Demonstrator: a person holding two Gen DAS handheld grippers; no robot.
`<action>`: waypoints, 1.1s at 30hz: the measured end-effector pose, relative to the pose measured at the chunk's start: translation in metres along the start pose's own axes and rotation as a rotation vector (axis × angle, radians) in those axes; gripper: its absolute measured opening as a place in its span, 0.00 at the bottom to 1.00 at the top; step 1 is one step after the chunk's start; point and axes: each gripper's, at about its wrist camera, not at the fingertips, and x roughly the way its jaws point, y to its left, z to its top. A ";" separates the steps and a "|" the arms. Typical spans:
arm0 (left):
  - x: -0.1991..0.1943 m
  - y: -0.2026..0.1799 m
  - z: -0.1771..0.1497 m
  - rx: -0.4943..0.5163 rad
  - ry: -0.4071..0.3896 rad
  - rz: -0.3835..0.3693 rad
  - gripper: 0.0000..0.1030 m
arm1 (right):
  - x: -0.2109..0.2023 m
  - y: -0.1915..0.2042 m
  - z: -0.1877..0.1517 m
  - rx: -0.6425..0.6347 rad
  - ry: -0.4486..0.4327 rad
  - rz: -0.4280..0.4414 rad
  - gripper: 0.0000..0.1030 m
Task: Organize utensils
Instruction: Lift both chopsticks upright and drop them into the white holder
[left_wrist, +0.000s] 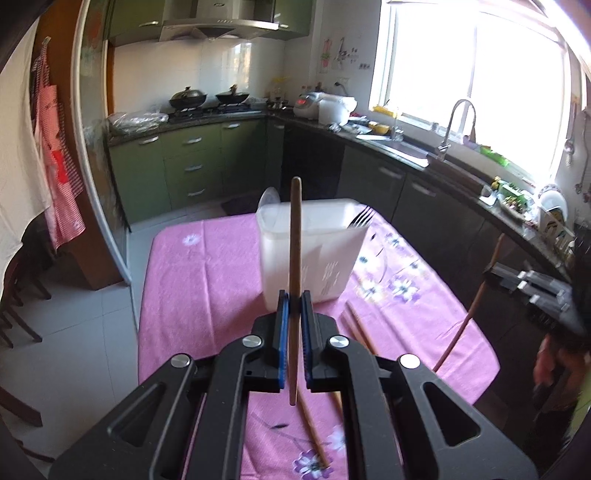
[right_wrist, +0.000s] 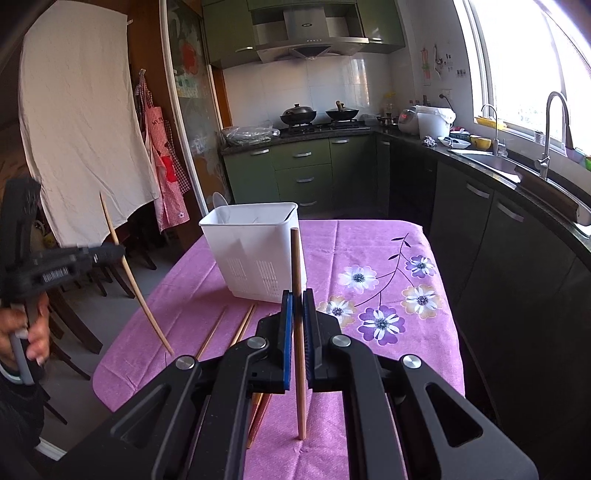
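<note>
While each of your tongs is closed on one chopstick, left tongs (left_wrist: 294, 301) on the left stick (left_wrist: 295, 258) and right tongs (right_wrist: 297, 301) on the right stick (right_wrist: 297, 295), both sticks stand upright above the table (right_wrist: 369, 236). The bin (right_wrist: 255, 251) stands toward the far edge. A thin stick can turn in the pads and miss the bin, or knock the loose sticks (right_wrist: 243, 325) off the near edge.

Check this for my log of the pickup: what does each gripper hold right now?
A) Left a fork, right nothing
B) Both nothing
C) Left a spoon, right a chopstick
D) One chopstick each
D: the left gripper clamps one upright chopstick, and the right gripper clamps another chopstick.
</note>
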 end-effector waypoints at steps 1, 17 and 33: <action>-0.003 -0.003 0.011 0.007 -0.013 -0.010 0.06 | 0.000 -0.001 0.000 0.002 -0.001 0.002 0.06; 0.011 -0.032 0.141 0.046 -0.299 0.084 0.06 | -0.005 -0.012 -0.002 0.015 -0.015 0.057 0.06; 0.111 -0.008 0.092 0.028 -0.092 0.125 0.23 | -0.006 -0.012 0.005 0.015 -0.023 0.088 0.06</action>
